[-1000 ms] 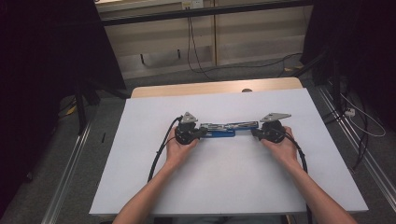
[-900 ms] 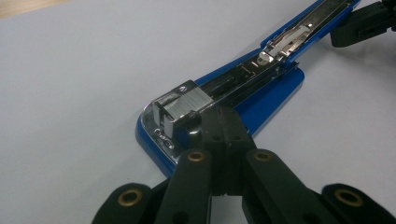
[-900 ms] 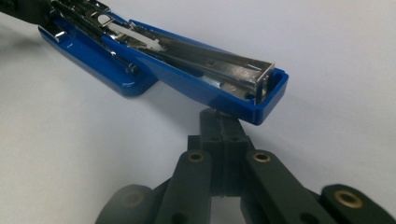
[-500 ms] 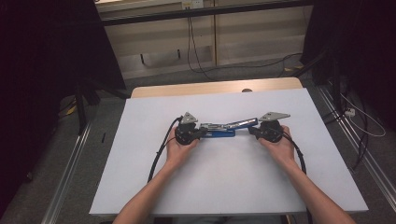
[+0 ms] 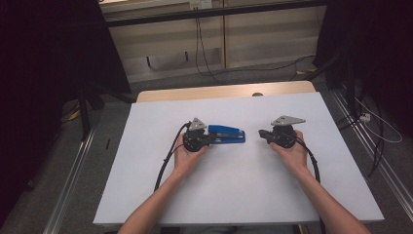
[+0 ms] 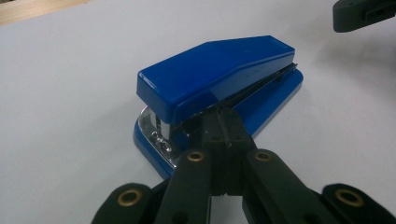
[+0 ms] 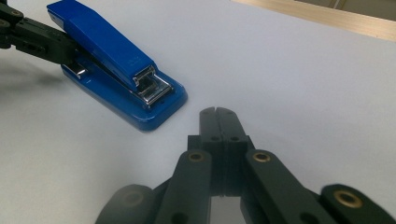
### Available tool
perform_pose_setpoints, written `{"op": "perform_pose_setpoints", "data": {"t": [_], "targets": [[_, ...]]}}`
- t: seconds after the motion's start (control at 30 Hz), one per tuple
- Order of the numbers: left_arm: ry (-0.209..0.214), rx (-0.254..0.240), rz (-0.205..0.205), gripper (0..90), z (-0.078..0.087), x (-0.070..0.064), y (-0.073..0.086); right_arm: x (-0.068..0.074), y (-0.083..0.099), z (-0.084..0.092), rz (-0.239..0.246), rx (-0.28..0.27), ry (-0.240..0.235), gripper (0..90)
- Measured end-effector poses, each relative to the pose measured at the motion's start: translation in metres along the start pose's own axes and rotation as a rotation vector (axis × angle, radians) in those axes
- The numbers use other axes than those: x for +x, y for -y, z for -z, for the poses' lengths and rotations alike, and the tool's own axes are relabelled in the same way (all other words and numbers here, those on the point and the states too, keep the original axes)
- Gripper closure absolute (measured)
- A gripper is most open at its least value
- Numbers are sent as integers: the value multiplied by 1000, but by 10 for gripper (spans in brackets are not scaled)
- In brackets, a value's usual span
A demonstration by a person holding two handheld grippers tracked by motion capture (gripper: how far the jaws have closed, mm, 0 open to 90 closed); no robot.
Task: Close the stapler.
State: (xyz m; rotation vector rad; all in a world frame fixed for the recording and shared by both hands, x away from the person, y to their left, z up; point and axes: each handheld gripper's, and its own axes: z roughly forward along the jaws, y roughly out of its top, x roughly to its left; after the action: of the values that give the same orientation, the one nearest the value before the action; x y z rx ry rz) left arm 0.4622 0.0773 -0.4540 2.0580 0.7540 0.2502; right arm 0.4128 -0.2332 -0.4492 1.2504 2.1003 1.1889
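Note:
A blue stapler (image 5: pixel 226 134) lies flat on the white table top (image 5: pixel 234 195), lengthwise between the two grippers. My left gripper (image 5: pixel 210 139) is shut, with its joined tips resting against the stapler's left end. In the left gripper view the closed jaws (image 6: pixel 224 123) meet the stapler (image 6: pixel 219 79) low at its near end, with nothing between them. My right gripper (image 5: pixel 260 132) is shut and empty, a short gap right of the stapler. Its closed tips (image 7: pixel 218 114) point past the stapler's metal mouth (image 7: pixel 149 88). The left gripper (image 7: pixel 28 32) touches the far end there.
A strip of bare wood (image 5: pixel 224 92) runs along the table's far edge. Black cables (image 5: pixel 163 165) trail from both grippers toward the near edge. The other gripper (image 6: pixel 364 11) shows at the top right of the left gripper view. Floor cables and metal rails flank the table.
Both hands and the stapler stay where they were. A thin grey streak seen between the two grippers above the stapler earlier is gone now.

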Motion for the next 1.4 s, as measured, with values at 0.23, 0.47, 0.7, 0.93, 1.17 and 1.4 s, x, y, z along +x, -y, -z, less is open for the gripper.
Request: {"op": "perform_pose_setpoints", "data": {"t": [0.23,0.47,0.7,0.93,1.17,1.4], "targets": [[10,-9,-4,872,0,0,0,2,-1,1,12,-18,-8,900],[9,-14,-21,865,5,-2,0,2,0,3,27,-34,-20,900],[-14,-15,3,760,10,-6,5,1,-1,6,21,-56,-18,884],[-19,-40,20,695,20,-6,7,5,-2,5,23,-82,-23,816],[-39,-60,48,615,25,-2,10,10,-3,6,13,-93,-29,680],[-45,-59,64,354,28,-3,9,13,-6,12,-1,-107,-23,426]]}}
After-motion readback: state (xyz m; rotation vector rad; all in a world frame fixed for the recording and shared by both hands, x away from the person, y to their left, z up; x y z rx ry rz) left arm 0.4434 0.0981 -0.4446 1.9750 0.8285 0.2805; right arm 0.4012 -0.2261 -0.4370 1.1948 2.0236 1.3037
